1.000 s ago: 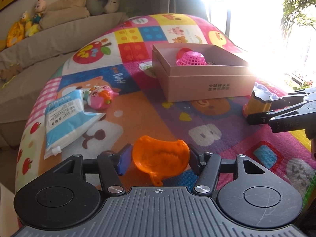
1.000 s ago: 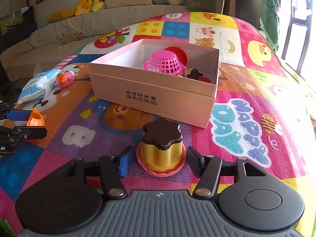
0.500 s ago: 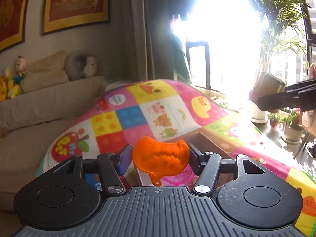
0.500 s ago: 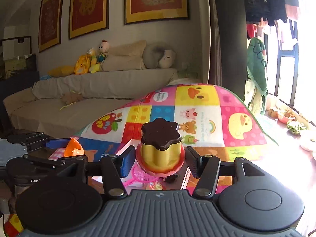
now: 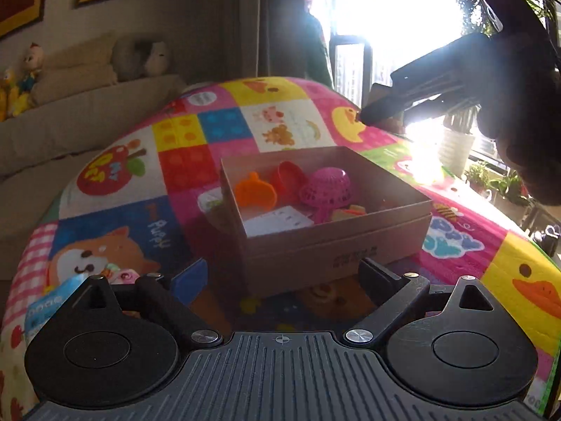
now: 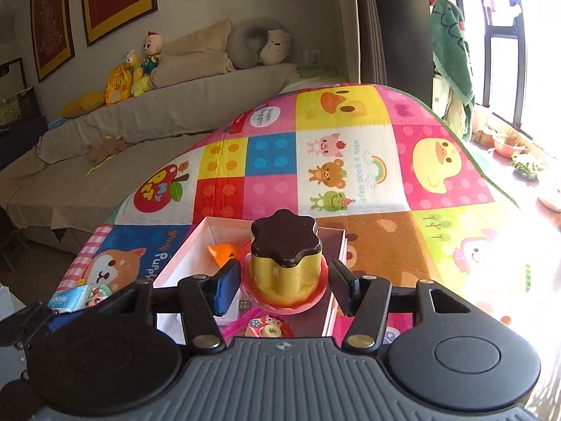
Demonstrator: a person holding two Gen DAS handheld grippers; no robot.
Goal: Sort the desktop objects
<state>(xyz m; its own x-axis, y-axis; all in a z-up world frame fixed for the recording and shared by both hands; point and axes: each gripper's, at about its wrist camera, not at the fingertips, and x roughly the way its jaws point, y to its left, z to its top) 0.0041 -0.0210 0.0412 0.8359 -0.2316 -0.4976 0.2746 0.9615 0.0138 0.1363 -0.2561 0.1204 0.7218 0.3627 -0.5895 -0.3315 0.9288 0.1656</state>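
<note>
- Your left tongs (image 5: 280,277) are spread wide and hold nothing; they hover just in front of the near wall of the open pink cardboard box (image 5: 336,245).
- Inside that box lie an orange plastic scoop-shaped toy (image 5: 255,193), a red plastic cup (image 5: 285,179) and an upturned pink plastic mesh basket (image 5: 328,187), so the sorted things gather here.
- Your right tongs (image 6: 284,280) are closed on a yellow toy pudding with a brown scalloped top and pink base (image 6: 285,266), held upright above the box so it can drop in.
- The box sits on a bright patchwork play mat (image 6: 350,161) covering the bench; open mat lies on its far side and right side.
- Left of the box, near the mat's edge, a blue-and-white tissue packet (image 6: 68,296) and a small pink cartoon toy (image 6: 100,293) wait, not yet sorted.
- Judging by the layout, the box walls are the edges to clear when lowering.
</note>
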